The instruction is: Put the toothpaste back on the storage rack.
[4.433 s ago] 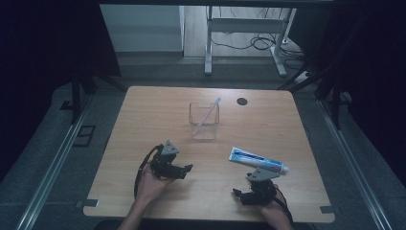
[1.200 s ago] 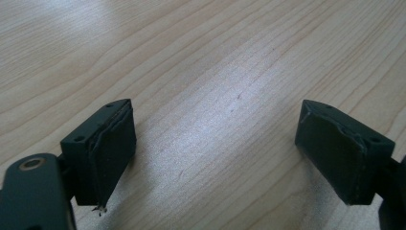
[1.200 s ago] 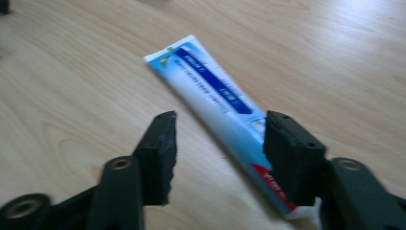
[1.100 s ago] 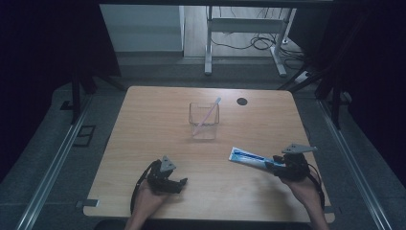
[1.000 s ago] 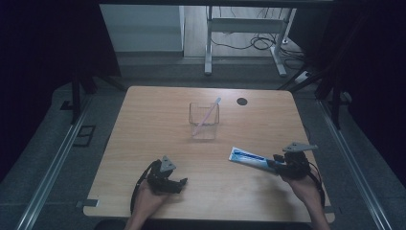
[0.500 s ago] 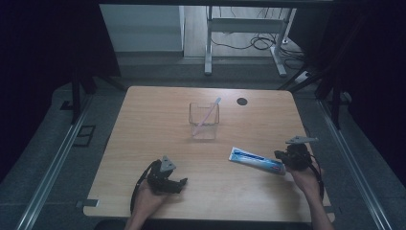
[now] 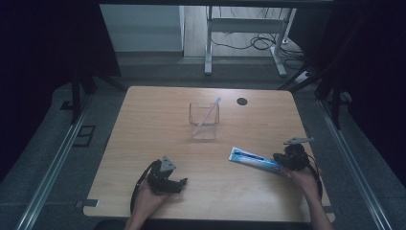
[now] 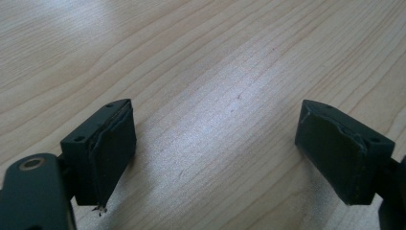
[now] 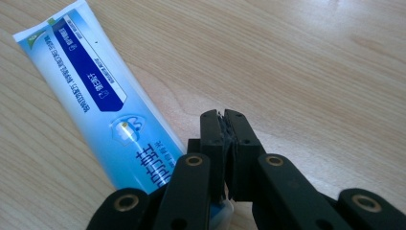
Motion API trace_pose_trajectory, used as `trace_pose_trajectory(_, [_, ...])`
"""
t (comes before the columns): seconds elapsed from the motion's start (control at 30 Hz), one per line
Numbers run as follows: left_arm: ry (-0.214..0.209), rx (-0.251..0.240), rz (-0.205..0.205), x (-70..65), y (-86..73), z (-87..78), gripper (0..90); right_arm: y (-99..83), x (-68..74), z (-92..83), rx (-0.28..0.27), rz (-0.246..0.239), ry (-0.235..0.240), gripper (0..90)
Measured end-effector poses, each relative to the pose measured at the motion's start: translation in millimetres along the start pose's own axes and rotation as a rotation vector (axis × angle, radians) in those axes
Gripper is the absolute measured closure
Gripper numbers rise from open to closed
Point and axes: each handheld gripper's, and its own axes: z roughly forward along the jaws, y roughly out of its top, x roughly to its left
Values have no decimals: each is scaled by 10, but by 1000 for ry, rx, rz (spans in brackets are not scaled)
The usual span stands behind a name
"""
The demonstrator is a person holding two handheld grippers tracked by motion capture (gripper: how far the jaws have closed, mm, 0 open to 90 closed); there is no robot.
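Down comes the right gripper (image 9: 225, 117), jaws just clamped together beside the tube (image 9: 103, 108), gripping nothing — grab missed.

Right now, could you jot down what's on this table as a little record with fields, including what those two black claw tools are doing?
Surface: wooden table
Lying flat: blue toothpaste tube, near the right edge
Behind it: clear container with a pinkish toothbrush leaning in it
Small item: dark round disc at the back
Left gripper: jaws wide apart, nothing between them
Right gripper: jaws shut together, empty, at the tube's cap end, beside the tube
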Motion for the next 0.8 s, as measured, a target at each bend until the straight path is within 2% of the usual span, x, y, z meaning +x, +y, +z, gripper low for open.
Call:
trace_pose_trajectory(0.5, [0,2,4,3,0,-2,142,-125,87,-41,2,-10,53,863])
trace_pose_trajectory(0.8, [0,2,6,4,1,-2,142,-214,301,-106,-4,-47,82,854])
